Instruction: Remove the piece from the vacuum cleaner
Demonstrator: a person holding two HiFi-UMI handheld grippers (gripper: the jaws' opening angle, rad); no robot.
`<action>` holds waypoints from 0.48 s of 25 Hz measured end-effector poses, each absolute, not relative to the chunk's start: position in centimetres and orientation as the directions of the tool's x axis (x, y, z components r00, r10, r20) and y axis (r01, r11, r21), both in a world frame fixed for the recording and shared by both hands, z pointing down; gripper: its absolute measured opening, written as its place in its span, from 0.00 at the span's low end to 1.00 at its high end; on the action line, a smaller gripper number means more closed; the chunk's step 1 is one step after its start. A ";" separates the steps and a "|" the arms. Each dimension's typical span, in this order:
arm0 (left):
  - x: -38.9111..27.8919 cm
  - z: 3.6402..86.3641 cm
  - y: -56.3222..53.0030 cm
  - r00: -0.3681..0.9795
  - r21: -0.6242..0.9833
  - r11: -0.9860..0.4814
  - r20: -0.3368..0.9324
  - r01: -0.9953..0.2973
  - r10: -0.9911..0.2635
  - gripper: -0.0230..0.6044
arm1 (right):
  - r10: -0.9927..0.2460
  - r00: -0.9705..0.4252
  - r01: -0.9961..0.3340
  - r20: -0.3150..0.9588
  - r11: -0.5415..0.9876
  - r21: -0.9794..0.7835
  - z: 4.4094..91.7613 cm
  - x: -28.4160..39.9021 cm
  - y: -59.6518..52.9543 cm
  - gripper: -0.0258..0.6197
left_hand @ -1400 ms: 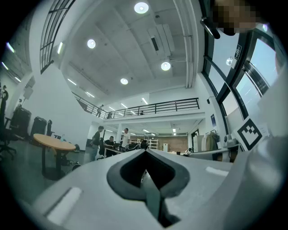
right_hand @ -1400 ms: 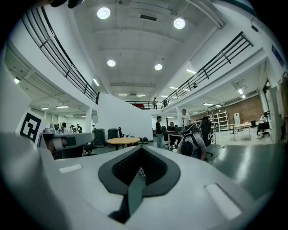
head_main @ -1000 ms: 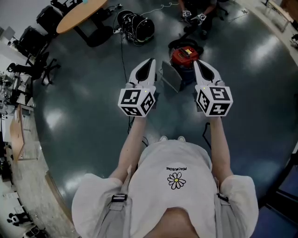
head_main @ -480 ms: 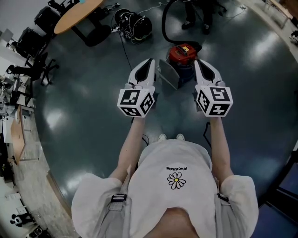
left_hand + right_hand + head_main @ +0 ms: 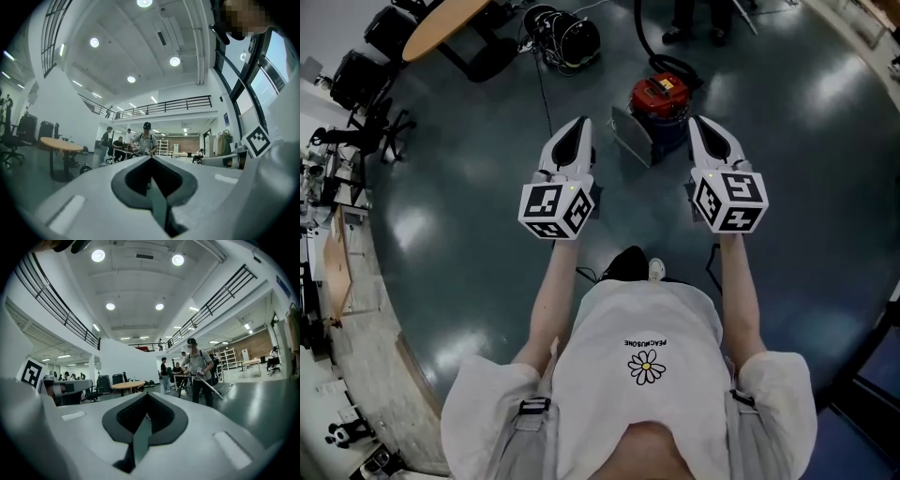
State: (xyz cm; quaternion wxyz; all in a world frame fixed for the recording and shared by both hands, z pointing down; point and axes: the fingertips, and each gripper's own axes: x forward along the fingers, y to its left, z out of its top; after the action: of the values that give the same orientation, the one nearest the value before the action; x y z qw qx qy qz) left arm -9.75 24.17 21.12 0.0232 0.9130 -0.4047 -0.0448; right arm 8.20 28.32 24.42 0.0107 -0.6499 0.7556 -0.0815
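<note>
In the head view a red canister vacuum cleaner (image 5: pixel 661 94) sits on the dark floor ahead of me. A grey flat panel (image 5: pixel 633 139) leans at its near left side, and a black hose (image 5: pixel 643 42) curves away from it. My left gripper (image 5: pixel 575 127) is held out left of the panel, my right gripper (image 5: pixel 703 122) right of the vacuum. Both hang above the floor, apart from the vacuum. In each gripper view the jaws meet at the tip, left gripper (image 5: pixel 151 158) and right gripper (image 5: pixel 147 394), with nothing between them. Neither gripper view shows the vacuum.
A second person's legs (image 5: pixel 694 23) stand just beyond the vacuum; in the right gripper view this person (image 5: pixel 198 369) holds a long thin tube. A round wooden table (image 5: pixel 450 23), office chairs (image 5: pixel 366 75) and a black bag with cables (image 5: pixel 567 37) stand at the far left.
The second person has gone from crouching by the vacuum to standing behind it. My left gripper has shifted a little left. One of my feet has moved under me.
</note>
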 end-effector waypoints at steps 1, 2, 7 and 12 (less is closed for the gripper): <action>-9.7 21.2 24.4 0.667 0.079 -0.669 -0.057 -0.739 -0.743 0.04 | -0.983 -0.158 -0.979 0.094 0.144 -0.144 24.6 8.3 28.3 0.08; -9.5 21.3 24.5 0.667 0.079 -0.668 -0.050 -0.740 -0.744 0.04 | -0.982 -0.162 -0.978 0.097 0.147 -0.149 24.6 8.4 28.4 0.08; -9.3 21.4 23.7 0.662 0.082 -0.663 -0.036 -0.744 -0.748 0.04 | -0.978 -0.183 -0.974 0.103 0.165 -0.158 24.8 8.2 27.7 0.08; -8.4 21.7 21.2 0.679 0.093 -0.680 -0.051 -0.727 -0.733 0.04 | -0.979 -0.167 -0.977 0.120 0.148 -0.153 25.8 8.6 25.9 0.08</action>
State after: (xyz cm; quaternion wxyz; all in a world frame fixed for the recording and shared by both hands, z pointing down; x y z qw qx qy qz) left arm -8.37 21.16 21.73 0.0327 0.9155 -0.3987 -0.0419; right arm 8.62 25.92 25.78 0.0039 -0.6453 0.7576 -0.0977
